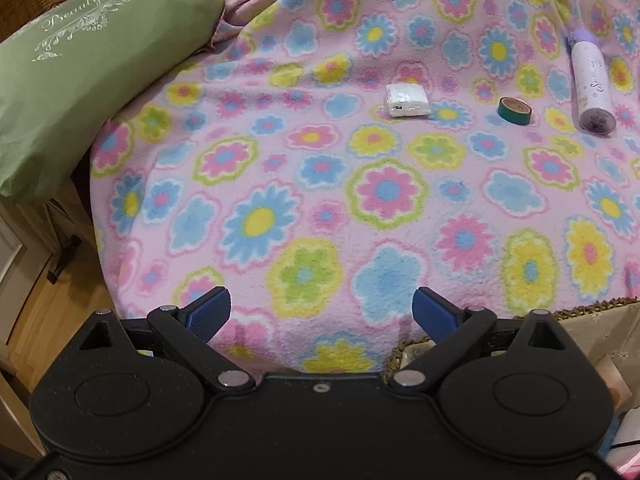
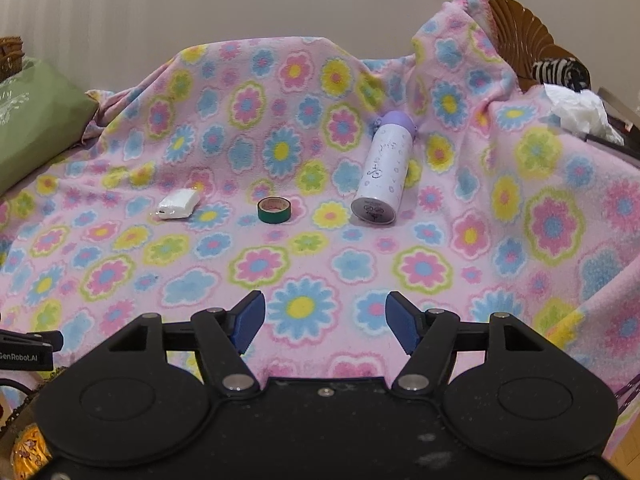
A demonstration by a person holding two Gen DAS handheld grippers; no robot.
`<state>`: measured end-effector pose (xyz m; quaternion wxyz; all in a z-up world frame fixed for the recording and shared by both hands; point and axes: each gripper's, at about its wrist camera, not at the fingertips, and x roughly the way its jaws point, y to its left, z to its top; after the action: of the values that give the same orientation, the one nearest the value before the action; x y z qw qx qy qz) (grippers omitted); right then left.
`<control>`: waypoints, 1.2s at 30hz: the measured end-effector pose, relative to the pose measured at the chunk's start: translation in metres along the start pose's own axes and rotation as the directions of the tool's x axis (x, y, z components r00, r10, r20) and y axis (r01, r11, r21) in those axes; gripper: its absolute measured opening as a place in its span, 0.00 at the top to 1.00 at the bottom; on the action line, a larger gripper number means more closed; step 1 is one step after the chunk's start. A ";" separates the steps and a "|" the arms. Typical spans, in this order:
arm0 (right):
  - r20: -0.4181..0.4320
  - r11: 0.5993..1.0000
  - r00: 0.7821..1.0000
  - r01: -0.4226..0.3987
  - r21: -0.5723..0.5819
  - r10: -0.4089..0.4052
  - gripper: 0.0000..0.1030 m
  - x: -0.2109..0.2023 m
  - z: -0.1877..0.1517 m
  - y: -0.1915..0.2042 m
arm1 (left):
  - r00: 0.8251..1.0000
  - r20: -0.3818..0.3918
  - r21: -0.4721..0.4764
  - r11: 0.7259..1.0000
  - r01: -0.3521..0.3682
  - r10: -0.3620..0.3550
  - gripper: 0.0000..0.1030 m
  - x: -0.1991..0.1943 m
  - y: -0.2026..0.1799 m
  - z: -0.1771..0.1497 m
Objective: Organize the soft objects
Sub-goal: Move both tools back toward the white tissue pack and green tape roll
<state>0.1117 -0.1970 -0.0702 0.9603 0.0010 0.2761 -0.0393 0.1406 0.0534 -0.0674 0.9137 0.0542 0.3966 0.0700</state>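
Both jaws released: left gripper [image 1: 322, 310], right gripper [image 2: 325, 322]. On floral blanket [image 2: 304, 256]: tissue pack [image 2: 176, 205] eleven o'clock, tape roll [image 2: 274, 209], bottle [image 2: 382, 176] one o'clock. Green pillow [image 1: 76, 80] at ten.

A big fluffy pink blanket [image 2: 320, 248] with blue, yellow and green flowers lies spread out flat, bunched up at the back. A soft green pillow [image 1: 68, 80] with white writing rests at its left edge, partly on the blanket.
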 end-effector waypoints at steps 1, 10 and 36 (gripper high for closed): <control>-0.002 1.000 1.000 -0.002 0.007 0.002 0.34 0.001 0.000 -0.002 | 1.000 -0.003 0.001 1.000 0.004 -0.004 0.08 0.000 0.001 0.000; -0.024 1.000 1.000 -0.004 0.029 0.004 0.33 0.004 0.000 -0.007 | 0.998 -0.001 0.004 0.998 0.056 -0.056 0.08 -0.008 0.003 0.004; -0.004 0.991 1.000 0.008 -0.136 -0.009 0.27 0.053 0.049 -0.006 | 0.992 0.095 0.102 0.992 0.076 -0.086 0.08 0.026 -0.022 0.074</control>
<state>0.1814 -0.2081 -0.0567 0.9574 -0.0657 0.2802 -0.0245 0.2146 0.0334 -0.0394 0.9305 0.0865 0.3557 0.0106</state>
